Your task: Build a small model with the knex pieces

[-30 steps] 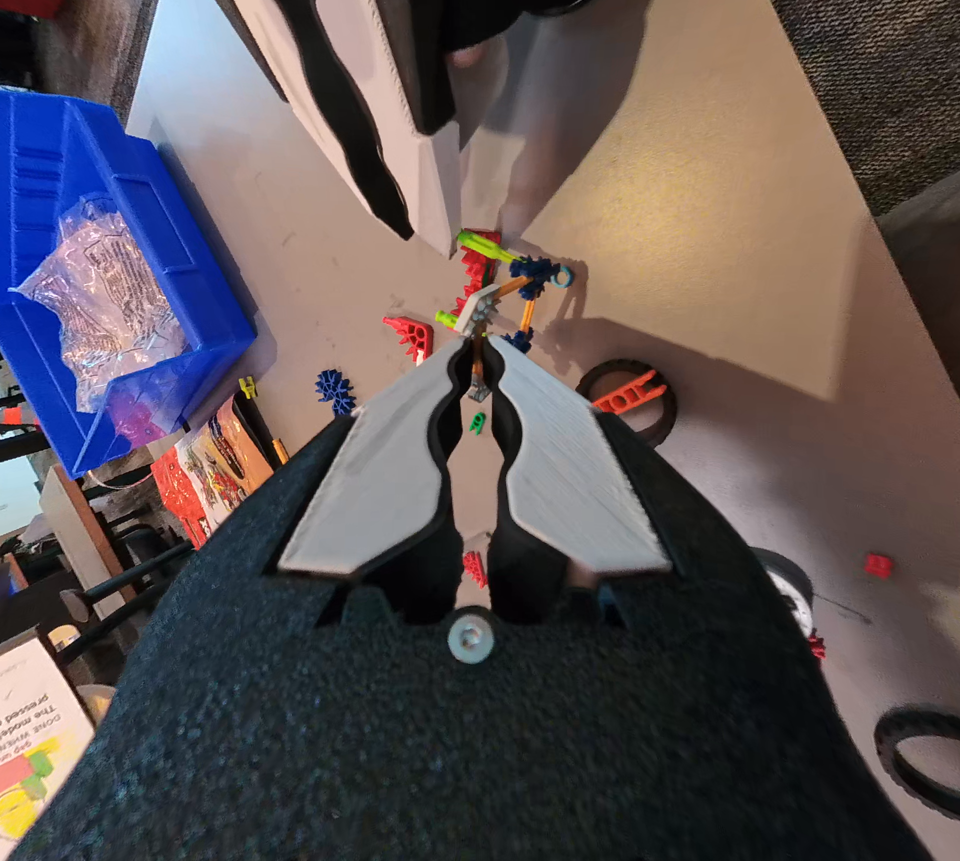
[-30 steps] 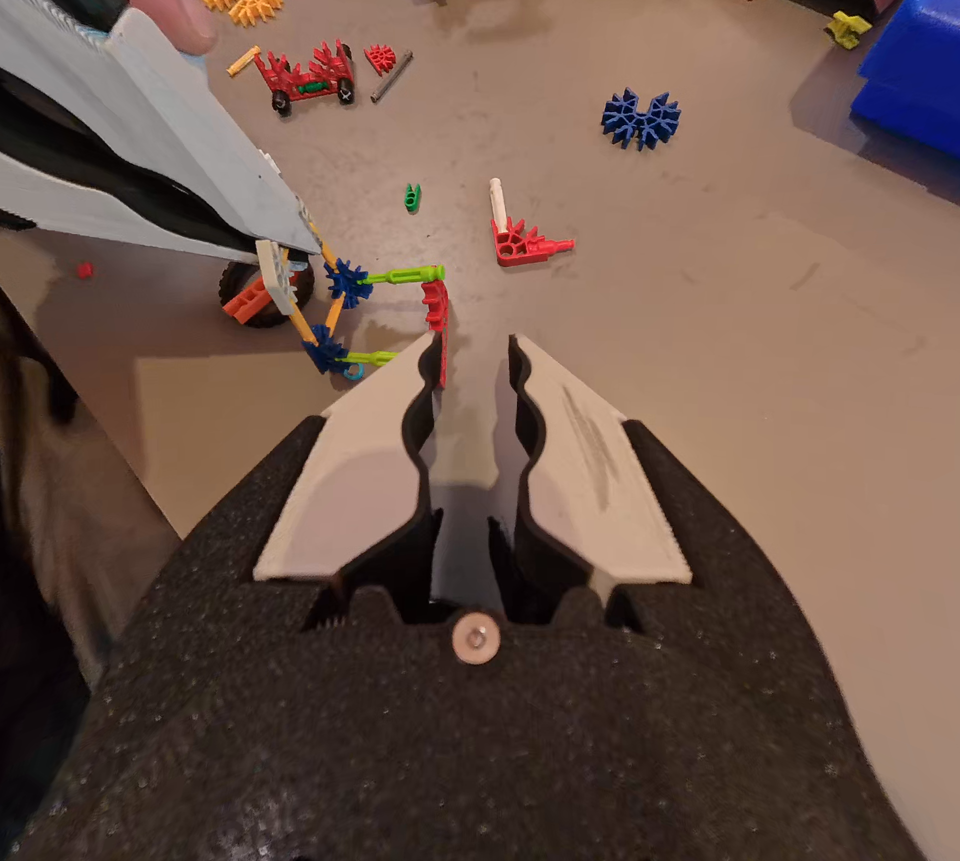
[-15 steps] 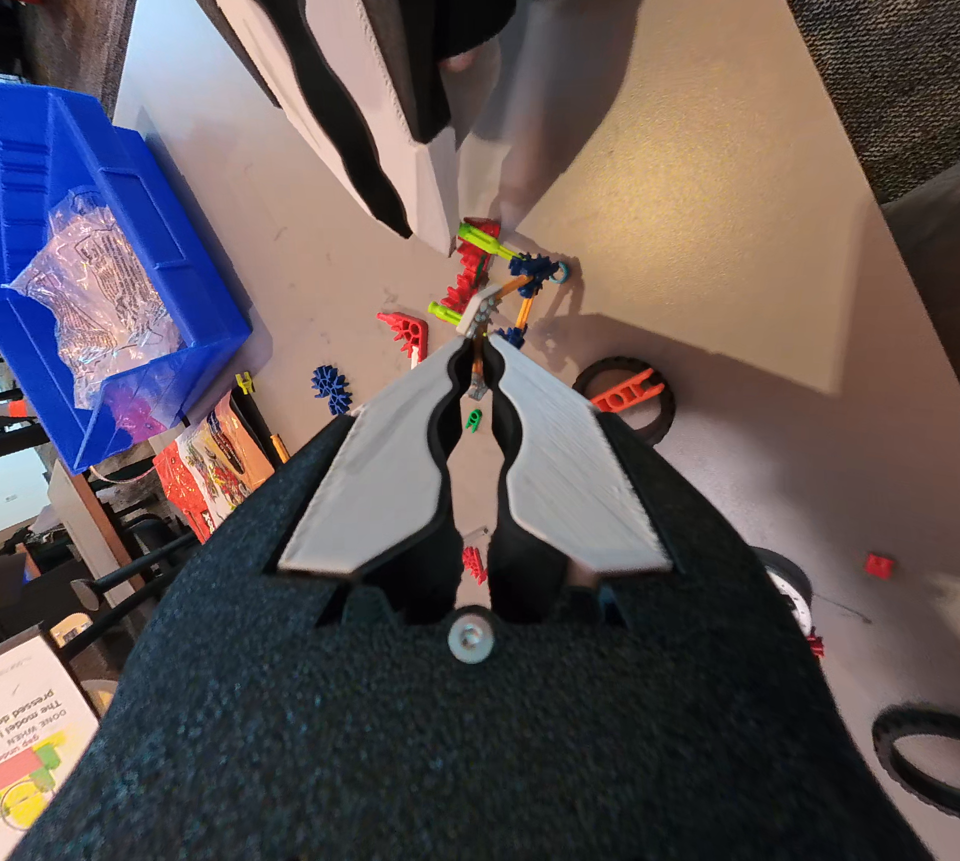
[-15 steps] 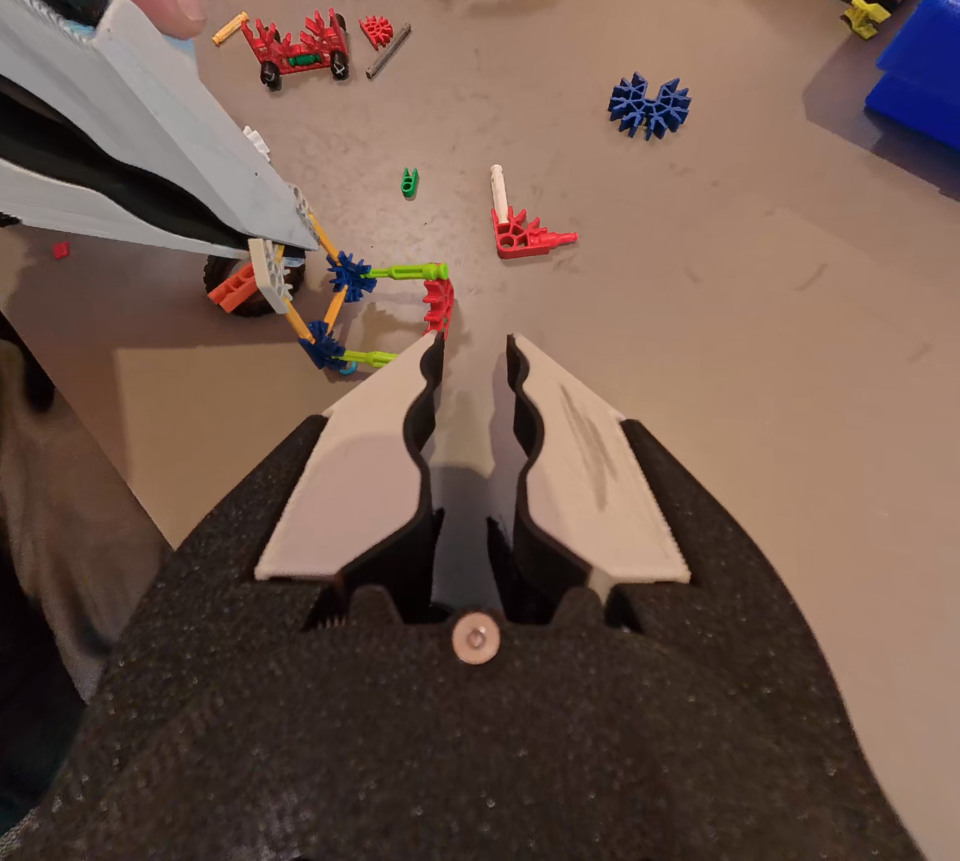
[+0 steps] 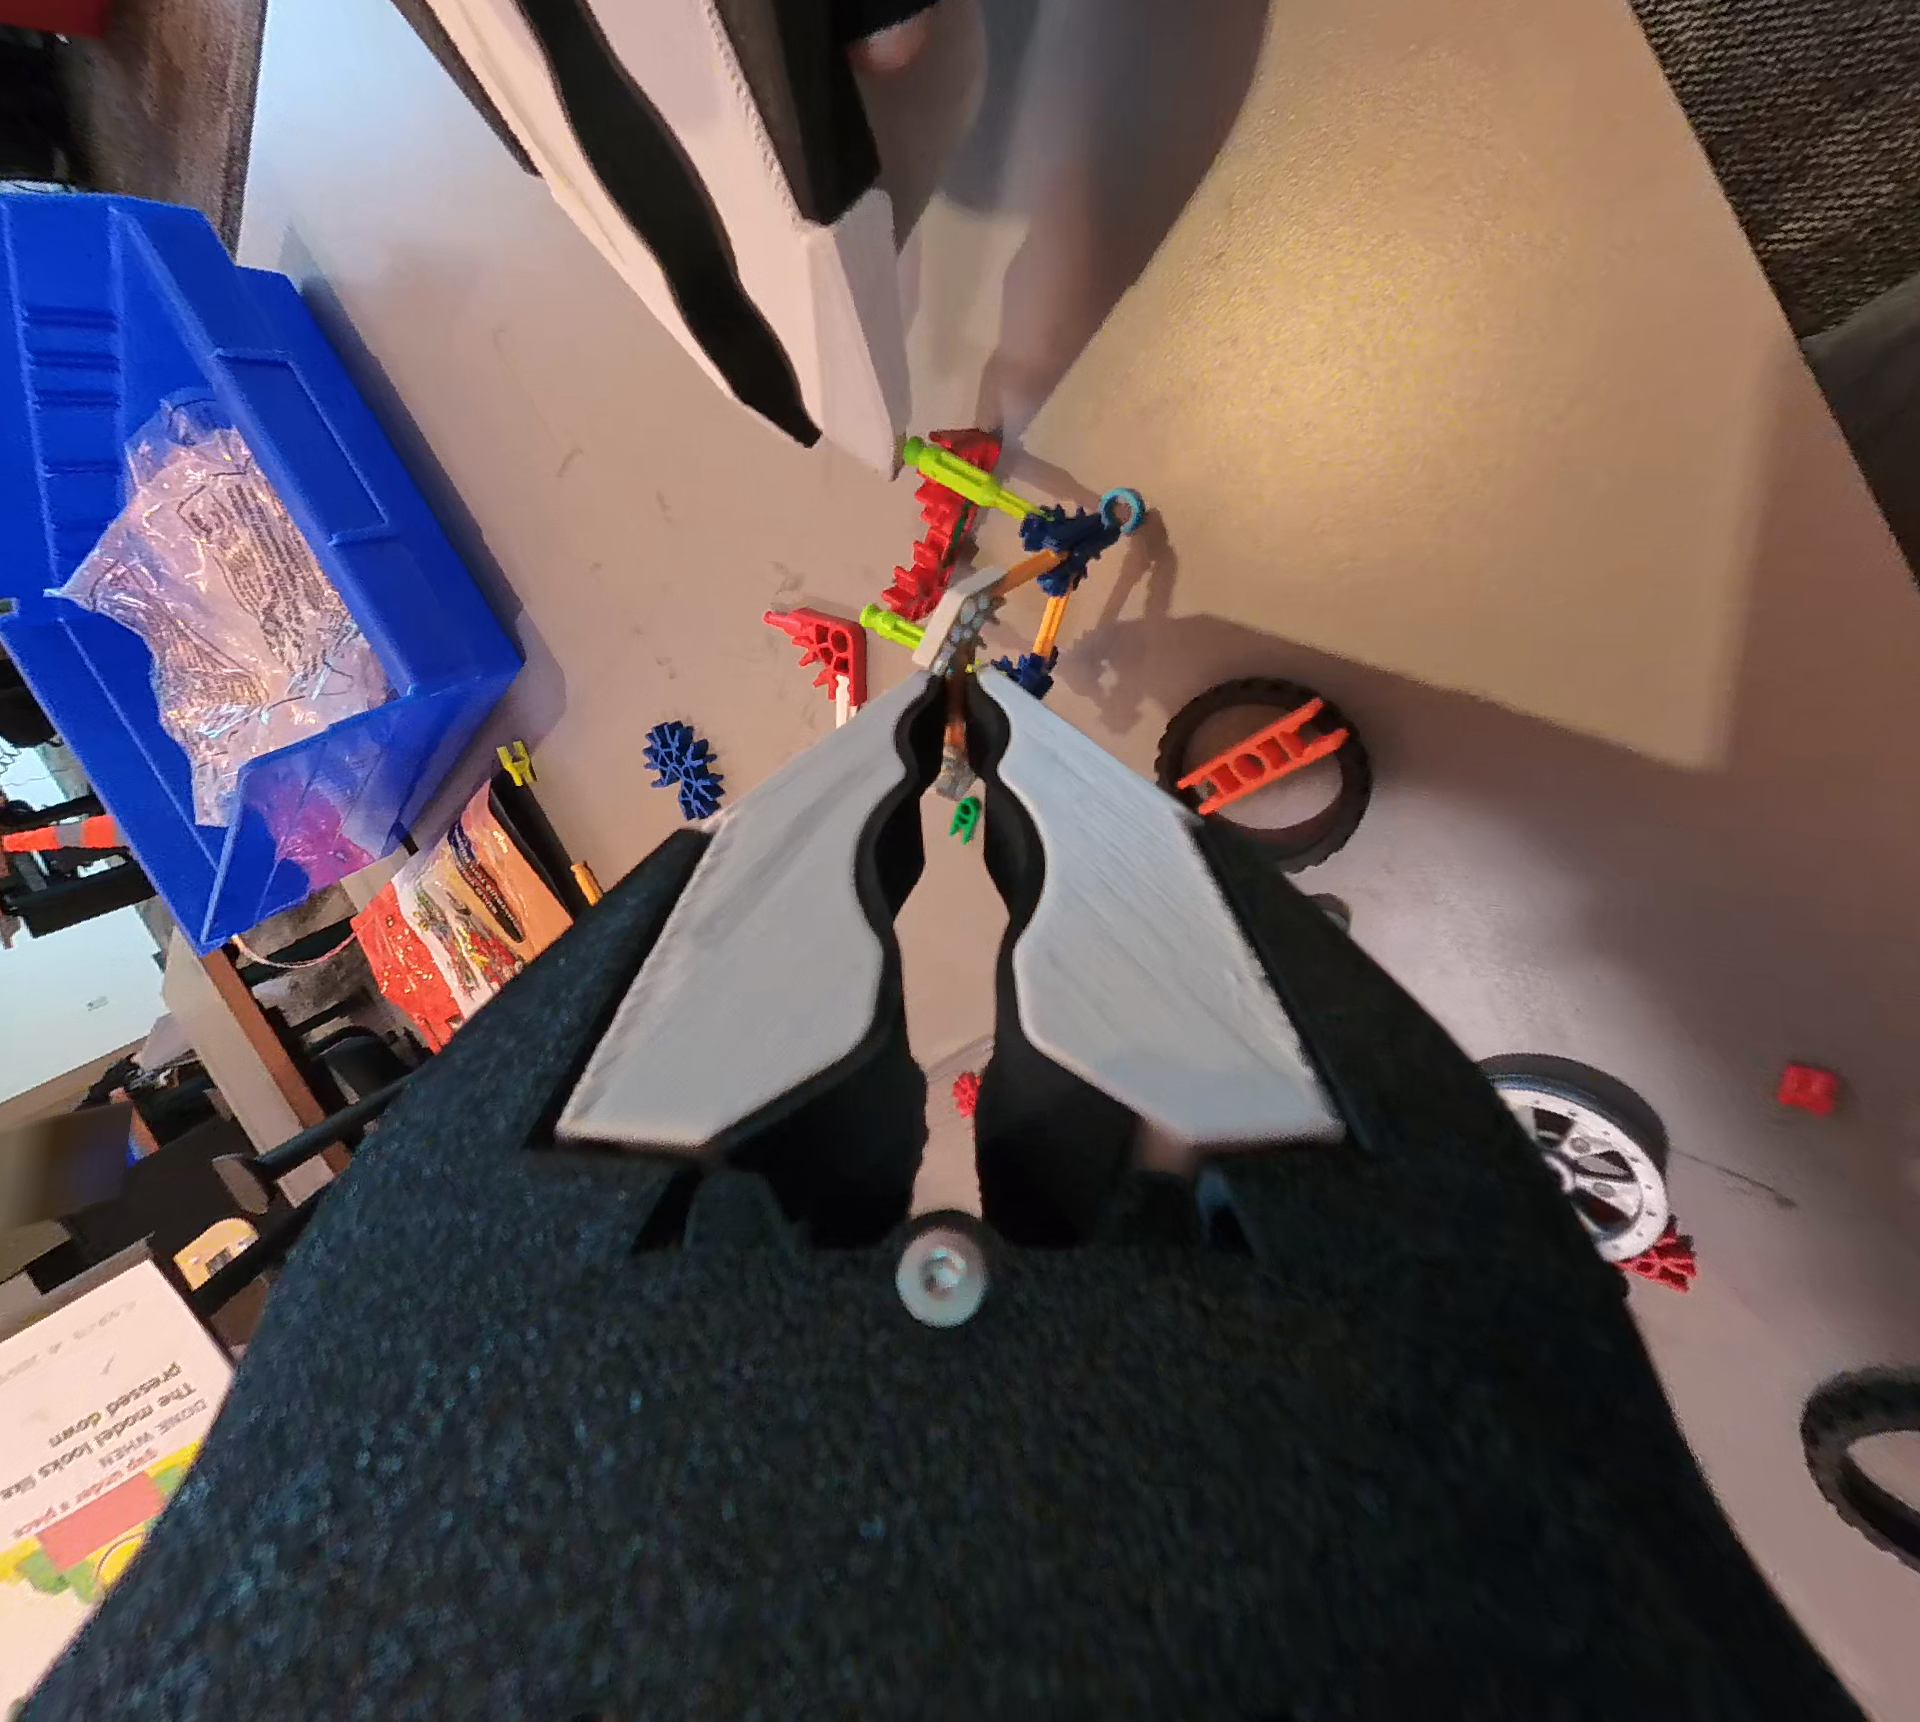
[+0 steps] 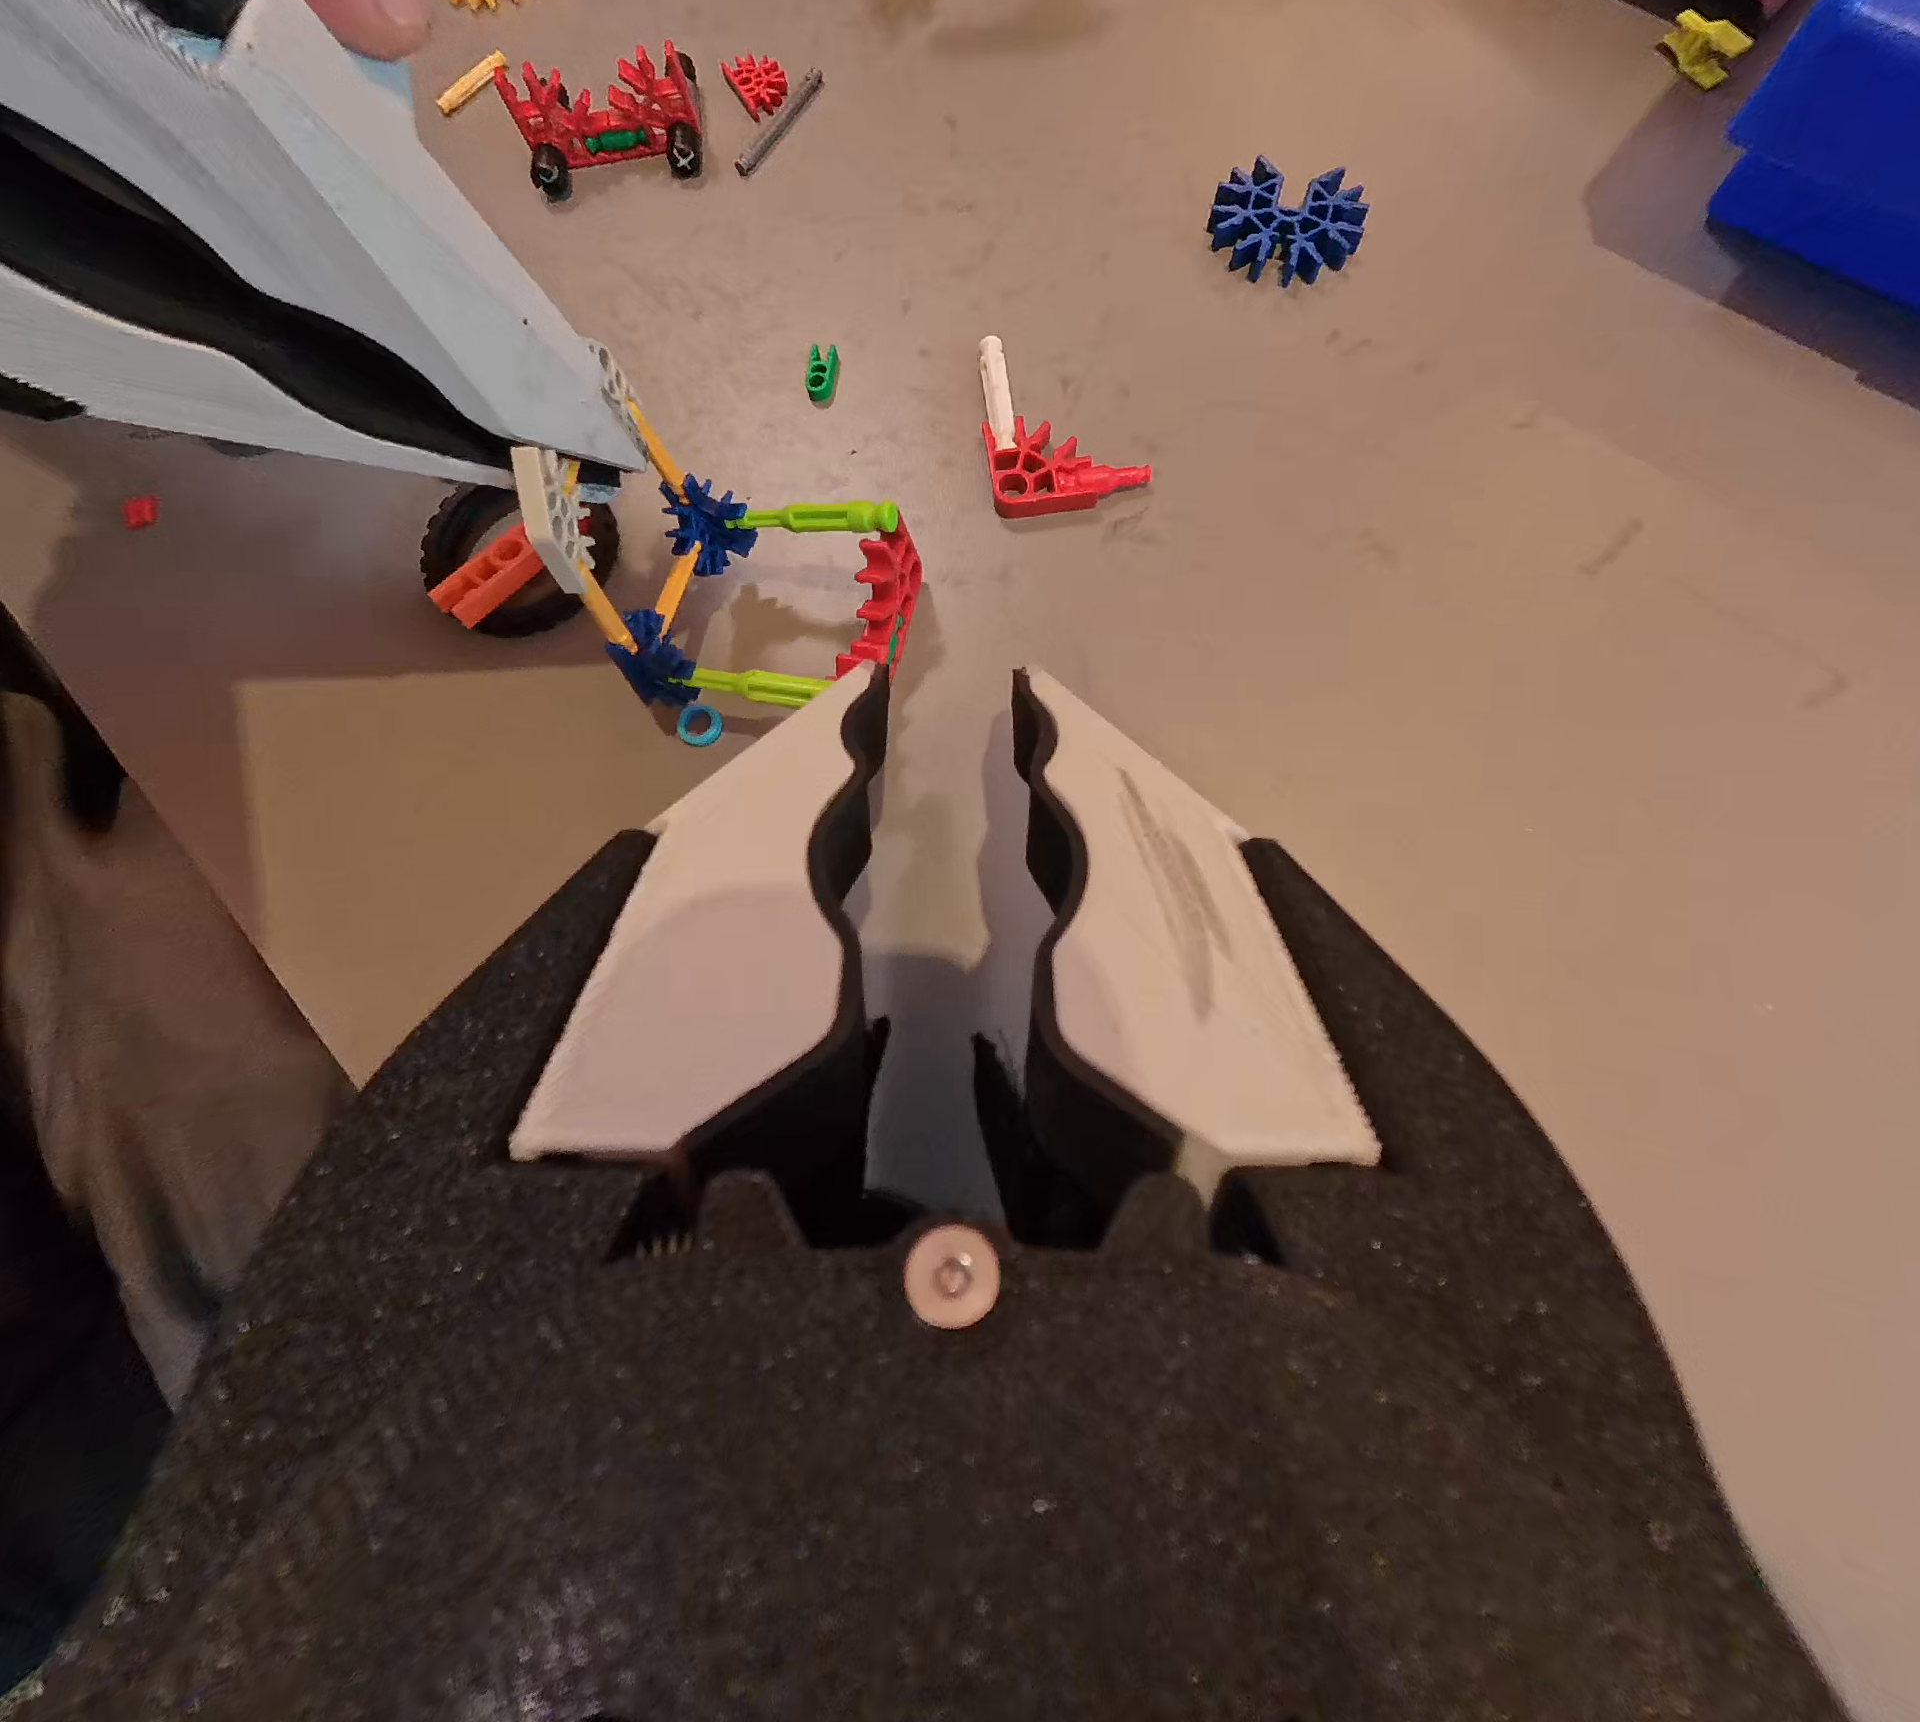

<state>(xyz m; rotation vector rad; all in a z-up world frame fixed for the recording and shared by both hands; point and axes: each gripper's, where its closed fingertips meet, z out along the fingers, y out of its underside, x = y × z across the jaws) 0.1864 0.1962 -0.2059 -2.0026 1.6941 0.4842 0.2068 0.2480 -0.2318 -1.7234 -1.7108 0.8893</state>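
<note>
My left gripper (image 5: 951, 696) is clamped on an orange rod of the small rod-and-connector plastic frame (image 6: 769, 602), which rests half-built on the grey desk (image 6: 1351, 737); my right gripper (image 6: 951, 696) hovers with fingers apart just beside its red end connector. A printed white sheet (image 5: 83, 1423) and a blue plastic bin (image 5: 260, 550) holding a clear printed bag lie nearby, possibly instructions.

A workroom or lab: table (image 6: 1455, 737) strewn with toy construction pieces, blue storage bin (image 5: 312, 529), carpet floor (image 5: 1766, 62)

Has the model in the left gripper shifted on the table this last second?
No: the model keeps its gap to the red corner connector.
</note>
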